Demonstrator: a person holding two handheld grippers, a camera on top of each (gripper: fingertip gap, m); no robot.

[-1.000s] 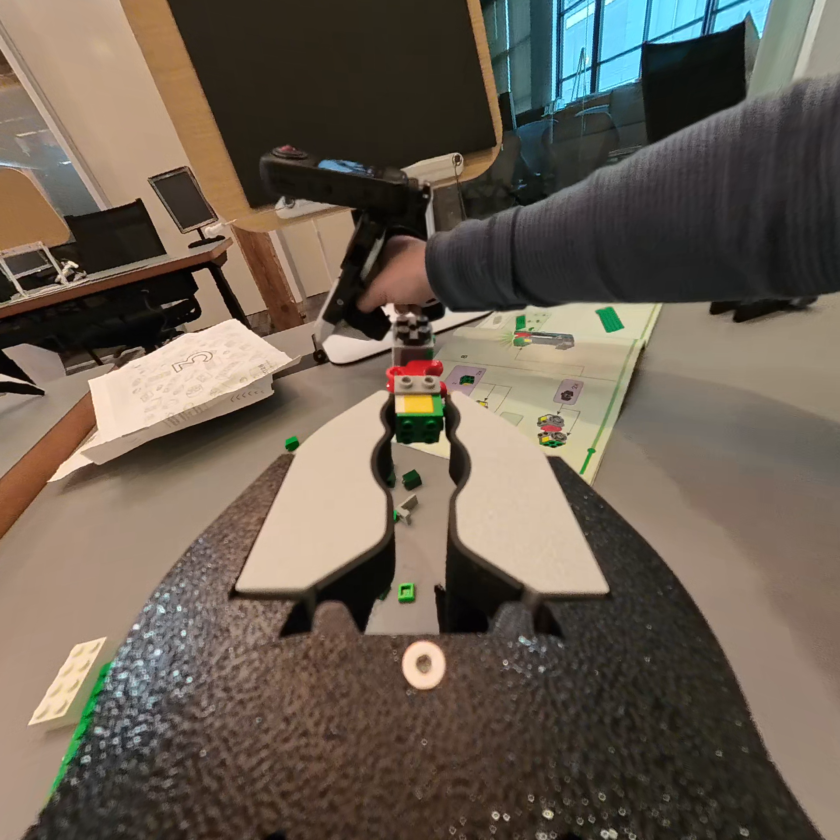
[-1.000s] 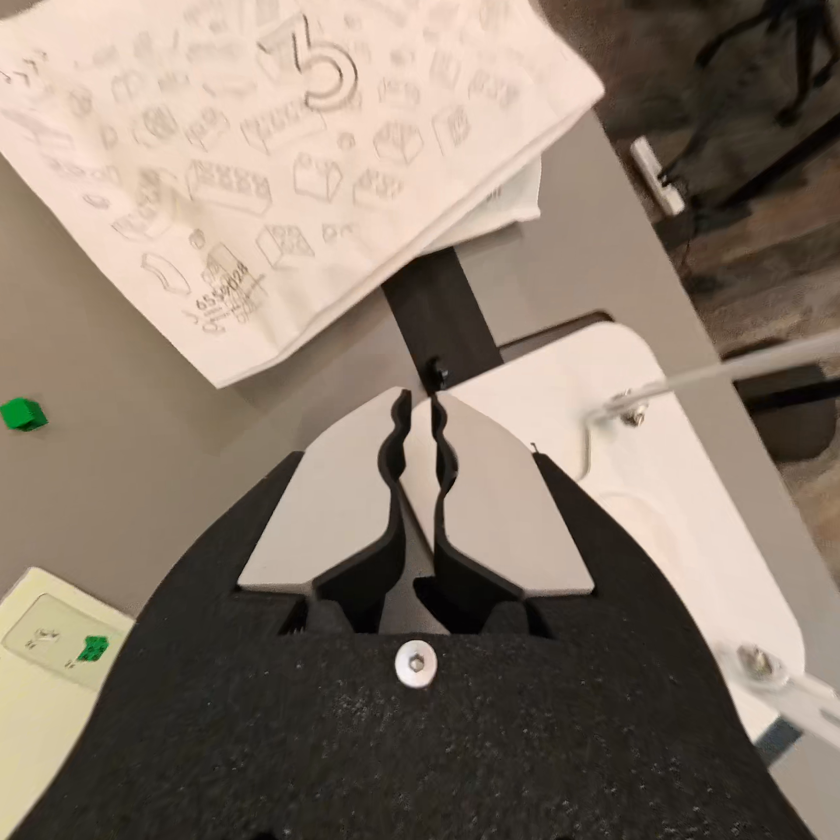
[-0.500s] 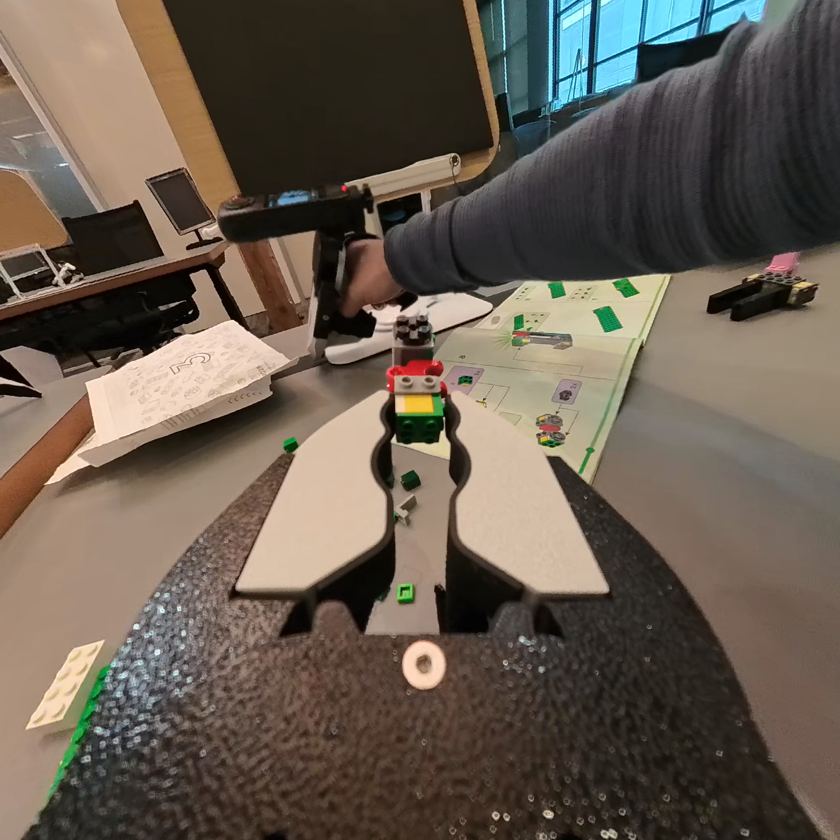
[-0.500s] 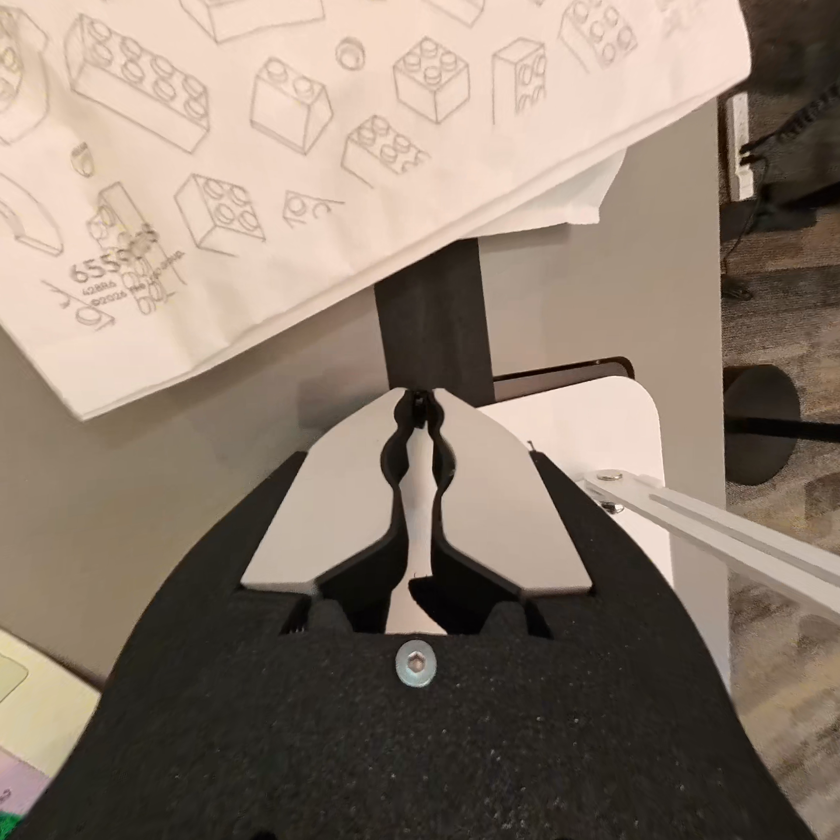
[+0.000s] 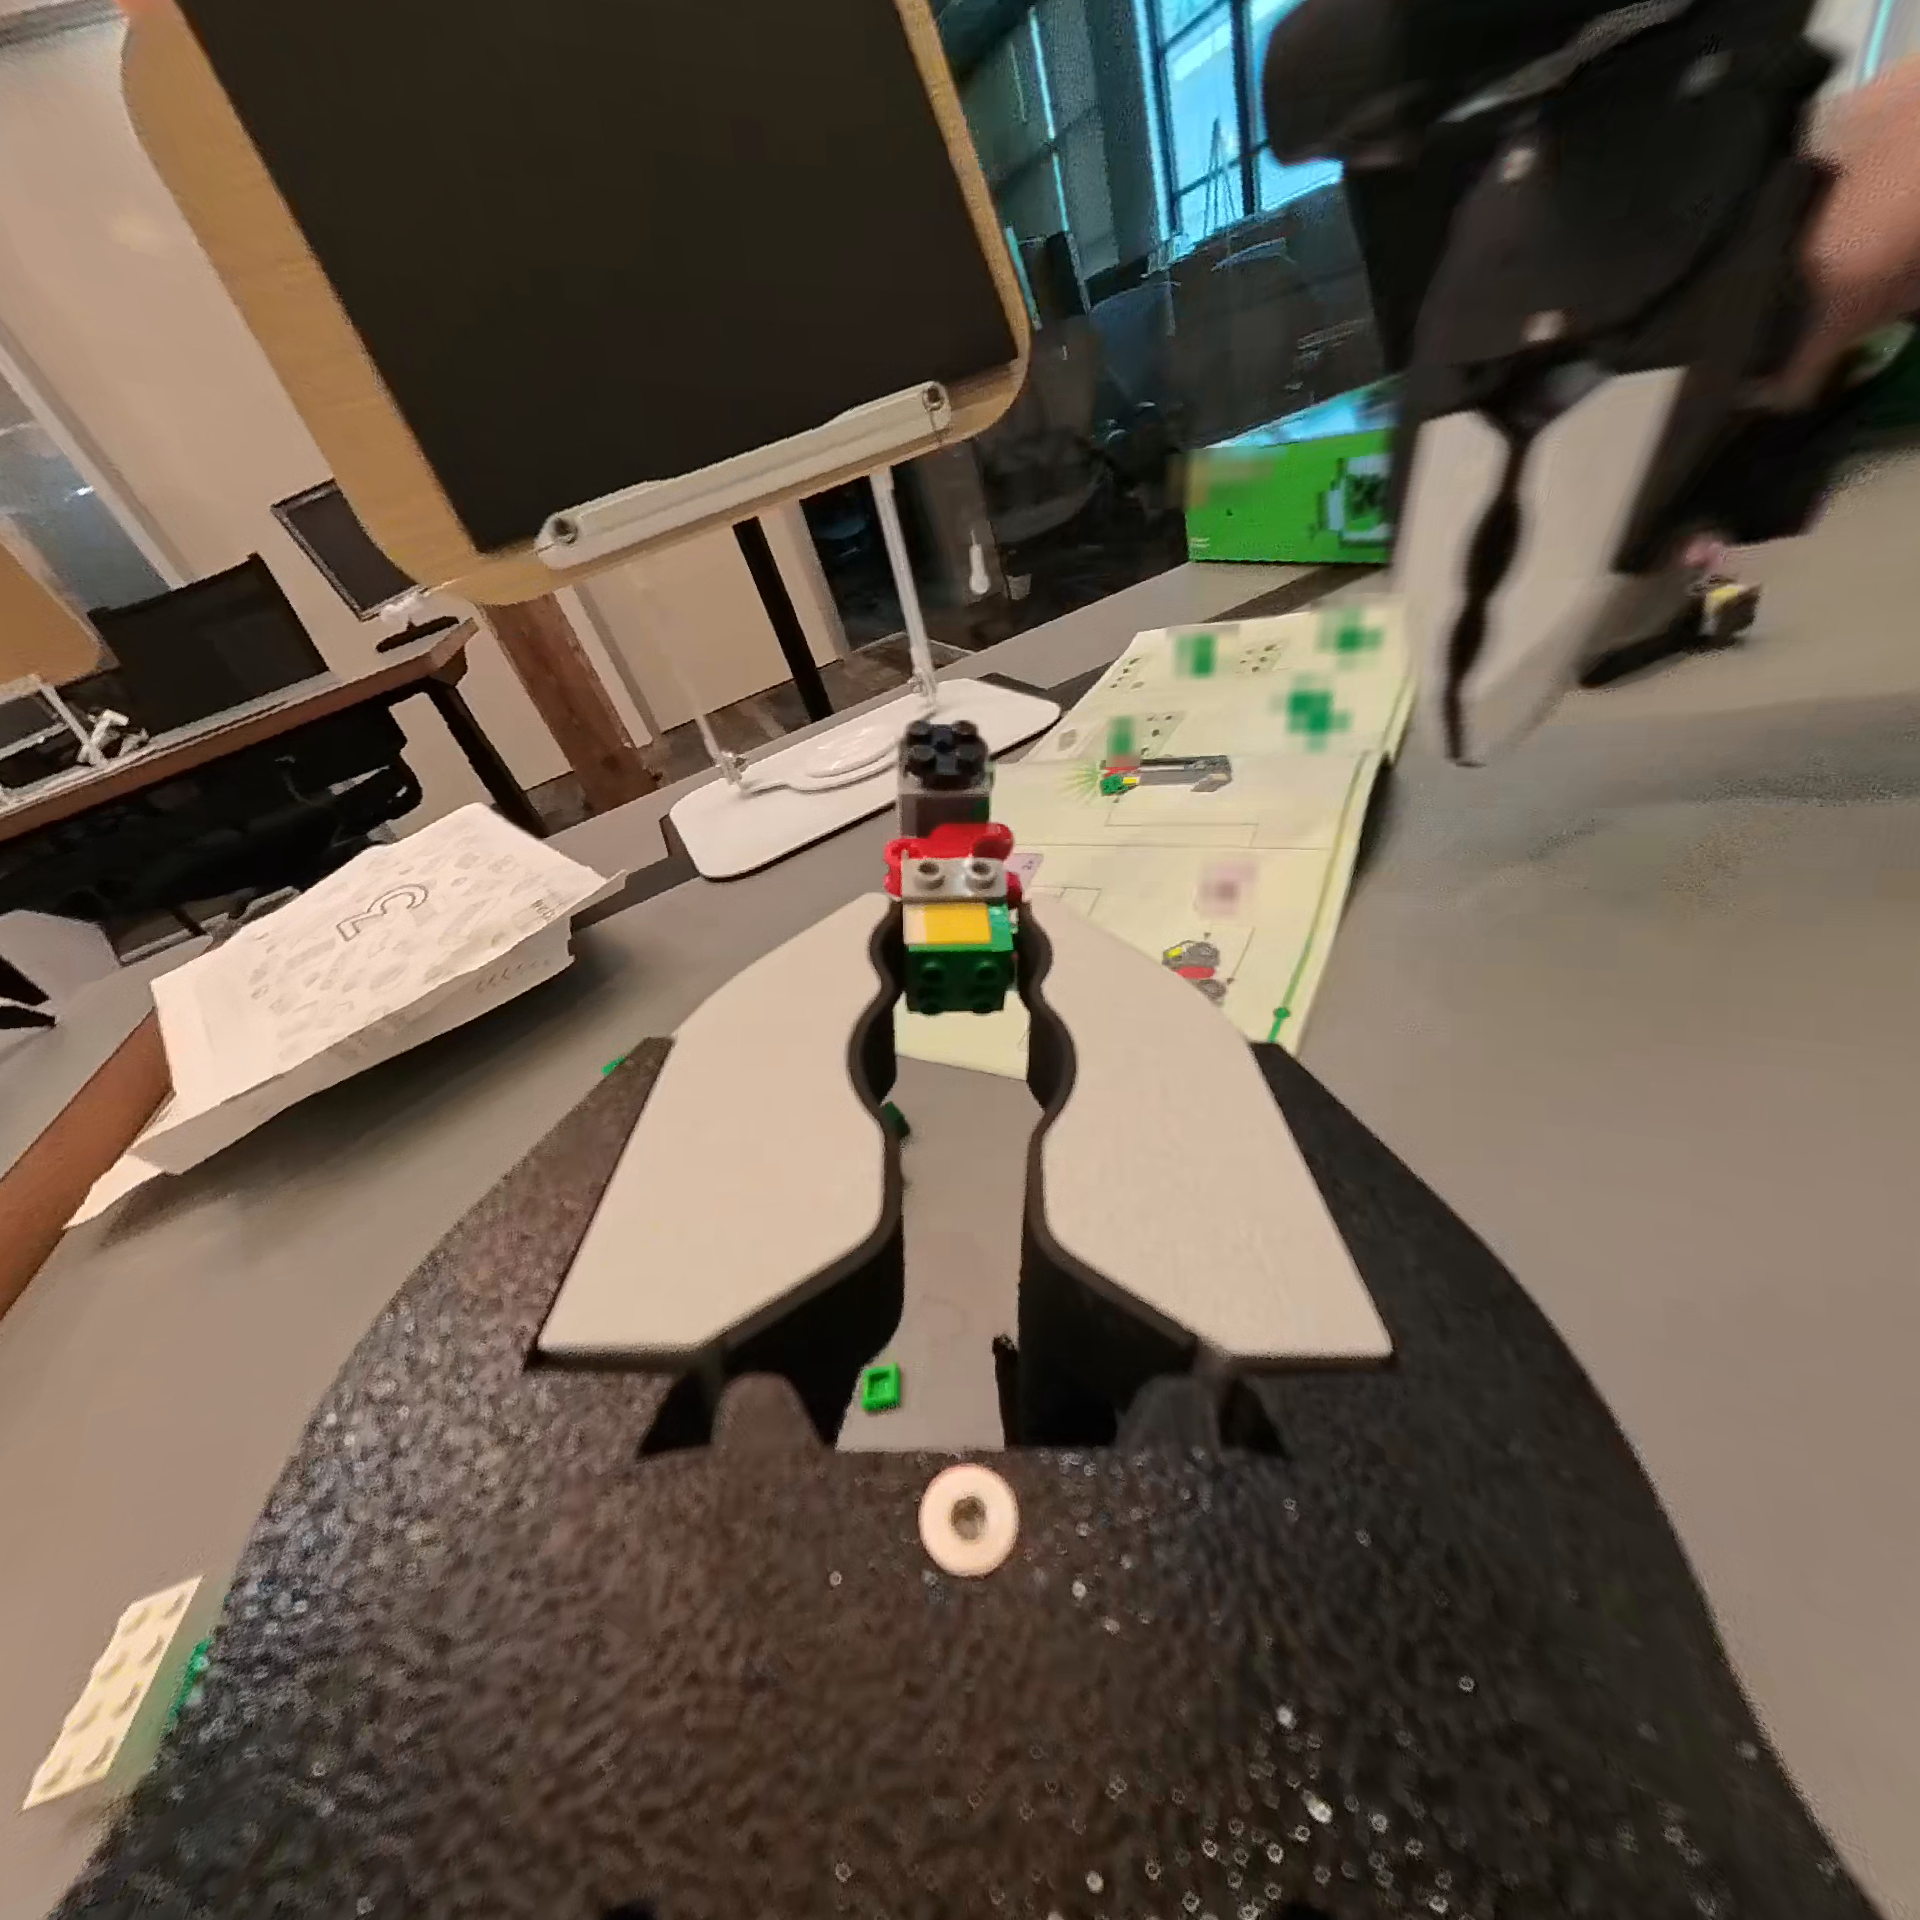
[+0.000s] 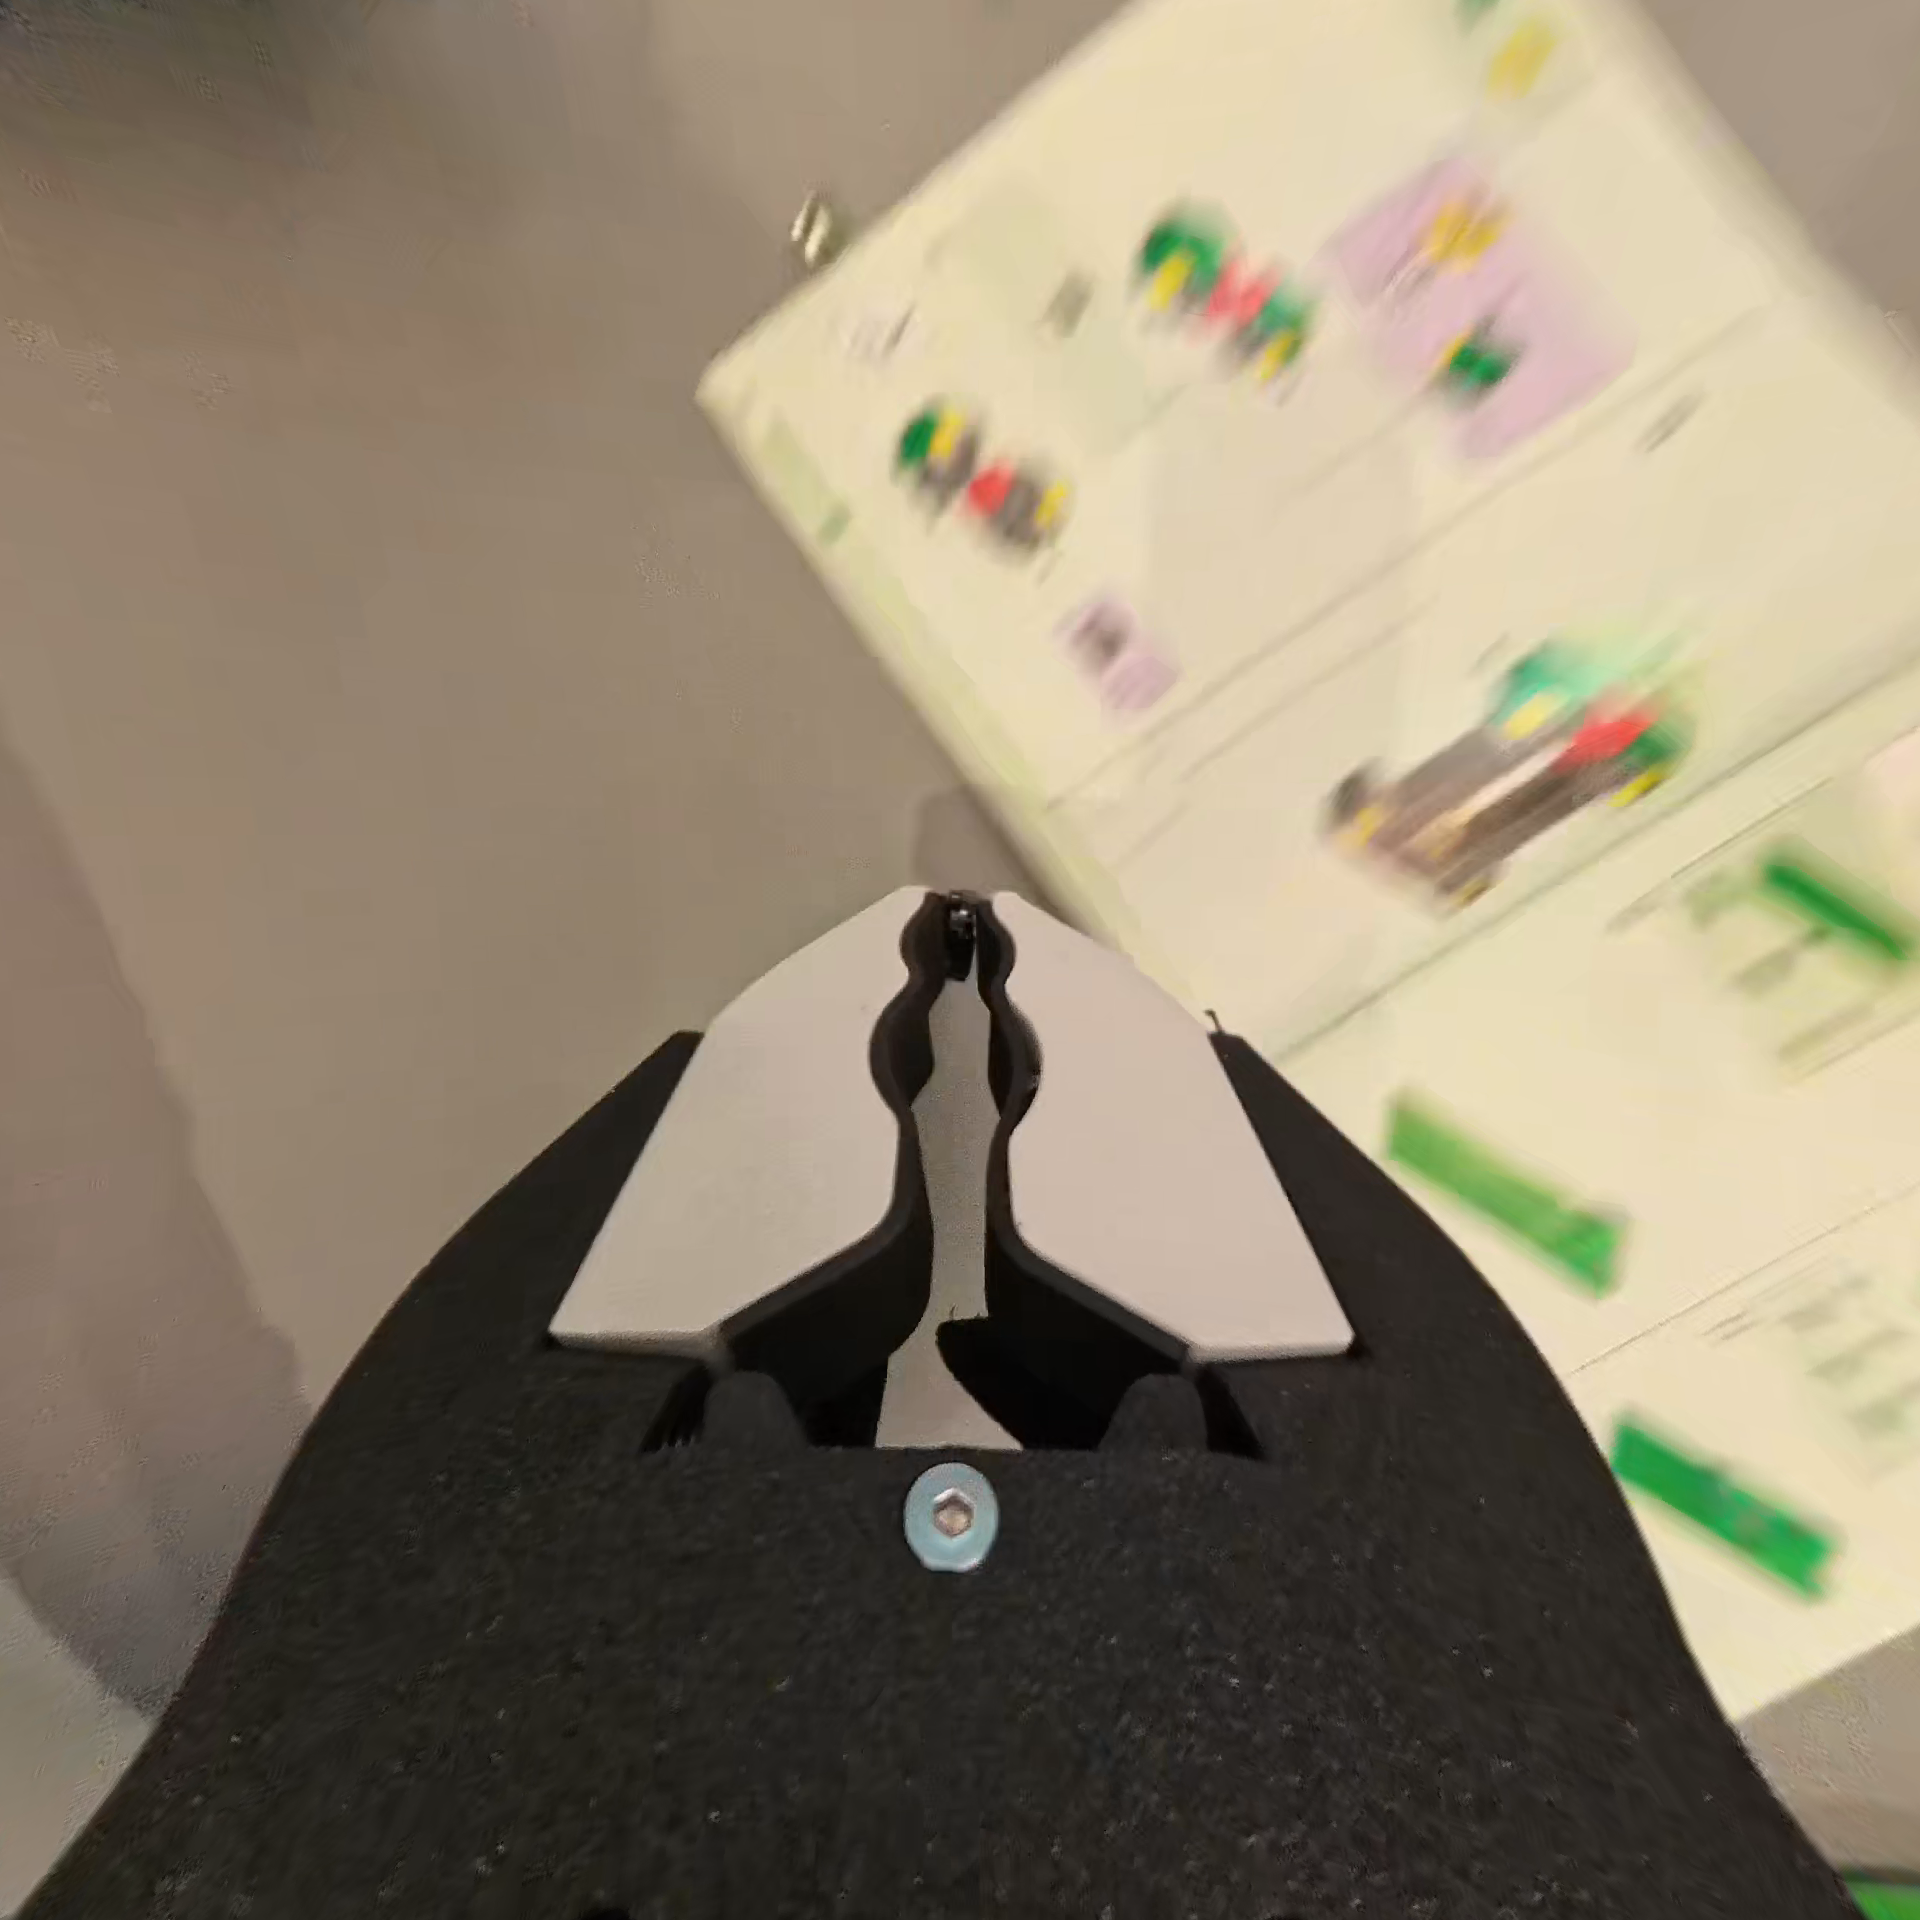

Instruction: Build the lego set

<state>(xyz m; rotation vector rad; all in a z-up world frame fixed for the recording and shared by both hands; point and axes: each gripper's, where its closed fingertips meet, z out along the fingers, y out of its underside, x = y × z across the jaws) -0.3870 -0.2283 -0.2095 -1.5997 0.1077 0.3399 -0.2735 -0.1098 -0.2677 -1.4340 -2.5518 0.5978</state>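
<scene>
Our left gripper (image 5: 956, 961) clamps a small brick stack (image 5: 951, 883) — green base, yellow, grey, red, black top — above the grey table (image 5: 1558, 1039). Our right gripper (image 6: 961, 920) pinches a tiny black piece (image 6: 961, 935) at its tips, over the pale-green instruction booklet (image 6: 1455, 623).

Left gripper (image 5: 956, 961), right gripper (image 6: 957, 914) alike — black pebbled body, pale grey wavy-edged fingers (image 5: 748, 1143), one silver screw (image 6: 950, 1528) centred.
</scene>
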